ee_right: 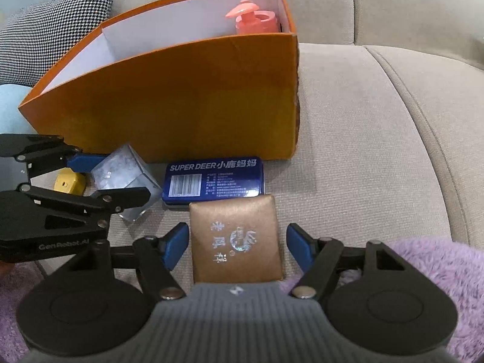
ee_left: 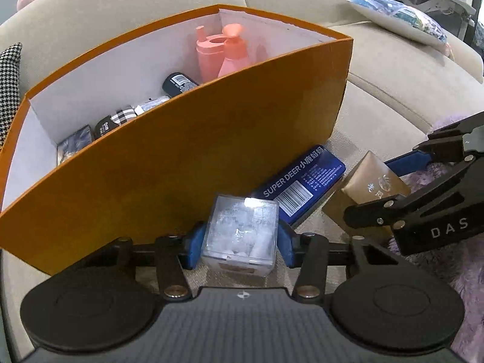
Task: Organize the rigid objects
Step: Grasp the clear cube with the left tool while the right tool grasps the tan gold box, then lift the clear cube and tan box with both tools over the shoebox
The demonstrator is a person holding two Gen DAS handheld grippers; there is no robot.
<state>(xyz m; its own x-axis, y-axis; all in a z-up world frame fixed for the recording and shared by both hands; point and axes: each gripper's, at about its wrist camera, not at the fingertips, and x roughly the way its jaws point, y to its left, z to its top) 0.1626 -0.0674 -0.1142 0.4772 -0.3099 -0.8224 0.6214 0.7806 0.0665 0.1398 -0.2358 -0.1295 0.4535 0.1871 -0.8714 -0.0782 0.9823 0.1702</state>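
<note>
An orange box (ee_left: 187, 163) (ee_right: 187, 103) stands on the sofa with a pink bottle (ee_left: 222, 54) (ee_right: 255, 18) and several small packs inside. My left gripper (ee_left: 240, 239) (ee_right: 119, 178) is shut on a clear plastic cube (ee_left: 240, 236) (ee_right: 124, 175) in front of the box. My right gripper (ee_right: 237, 242) is open around a brown square case (ee_right: 237, 239) (ee_left: 369, 181); its blue pads (ee_right: 177, 240) stand apart from the case sides. A blue tin (ee_left: 305, 181) (ee_right: 213, 180) lies between the case and the box.
A small yellow object (ee_right: 69, 183) lies behind my left gripper. A houndstooth cushion (ee_right: 51, 30) (ee_left: 9, 90) sits left of the box, a patterned pillow (ee_left: 399, 18) at the far right. A purple fluffy blanket (ee_right: 438, 272) (ee_left: 453, 272) covers the near sofa.
</note>
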